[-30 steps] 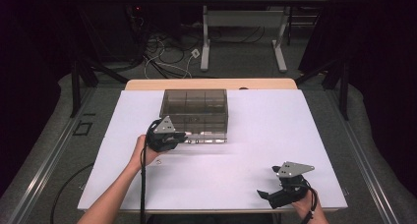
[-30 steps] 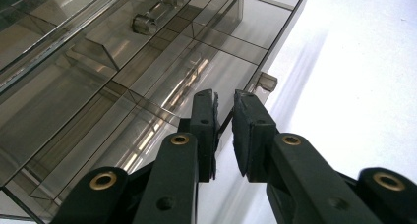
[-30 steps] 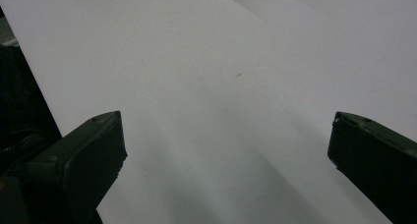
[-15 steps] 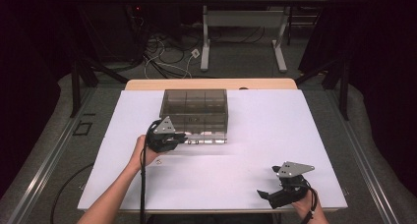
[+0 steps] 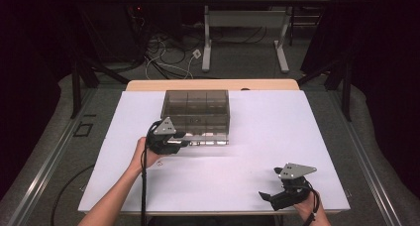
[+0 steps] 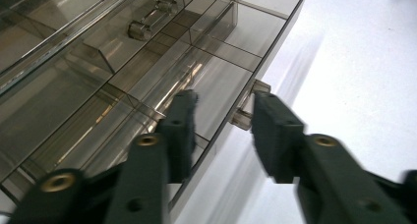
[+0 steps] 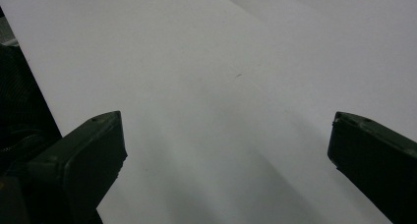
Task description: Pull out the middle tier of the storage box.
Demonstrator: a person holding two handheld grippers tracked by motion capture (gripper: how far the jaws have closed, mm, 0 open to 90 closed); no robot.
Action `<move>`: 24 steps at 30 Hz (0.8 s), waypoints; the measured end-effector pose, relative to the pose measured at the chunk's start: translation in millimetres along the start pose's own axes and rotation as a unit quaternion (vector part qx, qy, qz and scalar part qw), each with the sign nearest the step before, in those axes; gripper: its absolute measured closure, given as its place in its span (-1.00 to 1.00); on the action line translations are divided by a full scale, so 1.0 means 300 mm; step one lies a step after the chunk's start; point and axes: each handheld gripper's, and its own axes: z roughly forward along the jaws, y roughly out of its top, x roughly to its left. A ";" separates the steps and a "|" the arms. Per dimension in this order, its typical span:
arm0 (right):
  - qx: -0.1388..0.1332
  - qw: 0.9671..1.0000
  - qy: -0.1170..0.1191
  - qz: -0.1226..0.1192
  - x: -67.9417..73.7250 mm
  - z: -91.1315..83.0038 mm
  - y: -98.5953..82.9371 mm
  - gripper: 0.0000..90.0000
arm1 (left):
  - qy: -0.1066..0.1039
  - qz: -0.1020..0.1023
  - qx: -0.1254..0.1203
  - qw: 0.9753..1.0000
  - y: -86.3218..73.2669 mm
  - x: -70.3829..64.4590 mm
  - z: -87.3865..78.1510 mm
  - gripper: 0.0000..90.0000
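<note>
A smoky see-through drawer cabinet [image 5: 197, 114] stands on the white table [image 5: 267, 132] at centre back. Its bottom drawer [image 6: 147, 101] is pulled out a little toward me. My left gripper [image 5: 184, 138] is at the drawer's front left. In the left gripper view the left gripper [image 6: 223, 121] is open, one jaw over the drawer's inside and the other outside, touching the small clear handle [image 6: 244, 117]. My right gripper [image 5: 269, 182] rests near the table's front right edge, and in its own view the right gripper [image 7: 226, 145] is wide open over bare table.
A second clear handle [image 6: 147, 22] sits on the drawer above. A wooden table strip [image 5: 213, 84] runs behind the white surface. Cables [image 5: 168, 57] and desk legs [image 5: 208, 42] lie on the floor beyond. Dark curtains close in both sides.
</note>
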 end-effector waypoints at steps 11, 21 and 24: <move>0.000 1.000 -0.003 -0.001 -0.002 0.000 -0.001 -0.99 | 0.028 -0.025 0.007 0.999 0.010 -0.035 -0.040 -0.40; 0.003 1.000 -0.003 0.000 -0.001 0.001 -0.002 -0.99 | 0.038 -0.043 0.005 0.998 -0.014 -0.058 -0.095 -0.64; 0.002 1.000 -0.003 -0.001 0.000 0.000 -0.001 -0.99 | 0.043 -0.048 0.003 0.998 -0.025 -0.062 -0.105 -0.70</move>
